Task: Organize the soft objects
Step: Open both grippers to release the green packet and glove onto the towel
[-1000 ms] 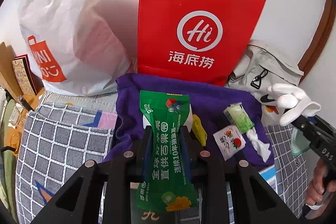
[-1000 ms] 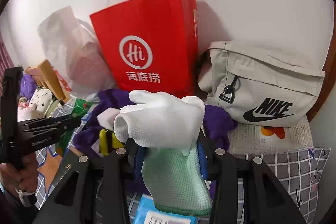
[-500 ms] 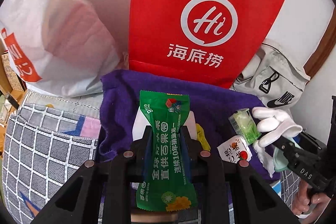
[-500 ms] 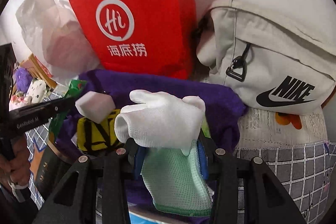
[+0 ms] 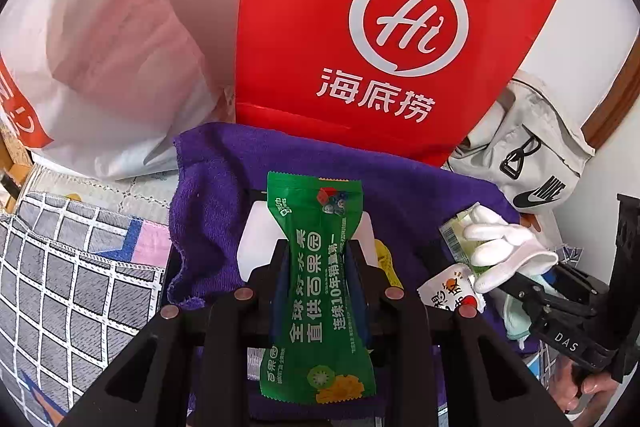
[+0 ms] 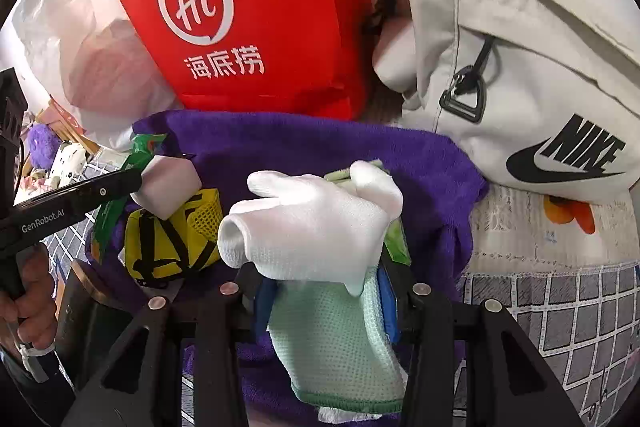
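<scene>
Behind, red bag [image 5: 360, 39] reads "Hi" (grey one [image 6: 532, 99]: NIKE); left gripper [image 5: 318, 263] clamps green packet [image 5: 316, 291], right gripper [image 6: 328, 291] glove [image 6: 308, 227].

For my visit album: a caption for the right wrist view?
The right claw grips a white-and-mint glove over a purple towel, before a red paper bag.

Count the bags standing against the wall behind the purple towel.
3: a white plastic shopping bag on the left, a red paper gift bag in the middle, a grey fabric sling bag on the right. Others may be hidden.
</scene>
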Demonstrator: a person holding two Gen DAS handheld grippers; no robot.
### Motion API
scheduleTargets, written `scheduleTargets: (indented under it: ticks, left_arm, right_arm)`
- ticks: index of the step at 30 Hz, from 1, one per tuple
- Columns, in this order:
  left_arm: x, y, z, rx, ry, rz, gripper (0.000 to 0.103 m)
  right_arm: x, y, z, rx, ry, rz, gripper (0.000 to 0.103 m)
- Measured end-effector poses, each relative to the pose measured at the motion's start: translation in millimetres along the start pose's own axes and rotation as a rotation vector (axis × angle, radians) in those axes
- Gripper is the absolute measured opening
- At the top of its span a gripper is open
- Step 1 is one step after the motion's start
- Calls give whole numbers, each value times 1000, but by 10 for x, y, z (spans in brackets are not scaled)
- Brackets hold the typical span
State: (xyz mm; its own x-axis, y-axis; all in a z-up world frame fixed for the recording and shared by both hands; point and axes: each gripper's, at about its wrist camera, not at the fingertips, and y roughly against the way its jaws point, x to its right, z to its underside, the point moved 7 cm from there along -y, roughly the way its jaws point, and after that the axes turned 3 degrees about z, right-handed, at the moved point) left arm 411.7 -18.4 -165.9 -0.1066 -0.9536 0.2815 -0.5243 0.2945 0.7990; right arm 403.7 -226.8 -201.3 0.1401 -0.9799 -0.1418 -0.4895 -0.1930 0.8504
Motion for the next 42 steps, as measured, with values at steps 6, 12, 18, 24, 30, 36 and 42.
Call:
scheduleTargets:
  ticks: [6,12,18,24,30,36,42]
  left_arm:
    - [13,-31,7,-11,-6,-12,41]
    - [49,3,-24,-1,-8,-13,65]
    - [26,164,-59,29,-20,-40,68]
    - [-29,401,-3,36,-11,-66,69]
    - [20,741,189,34,-24,-78,69]
    - [43,1189,435,64,-22,-109,77]
    - [113,1674,710,101,-17,-113,87]
  right_arm:
    - [-39,-52,-1,-19,-8,-24,71]
    - [-40,4,-19,7,-16,-22,78]
    - [26,196,-32,34,-28,30,80]
    - [18,518,-31,71,-62,17,80]
    - [-82,914,118,107,-70,45,80]
    - [-181,1352,367,134,-96,68,83]
    - [-279,1811,664,182,-103,99,90]
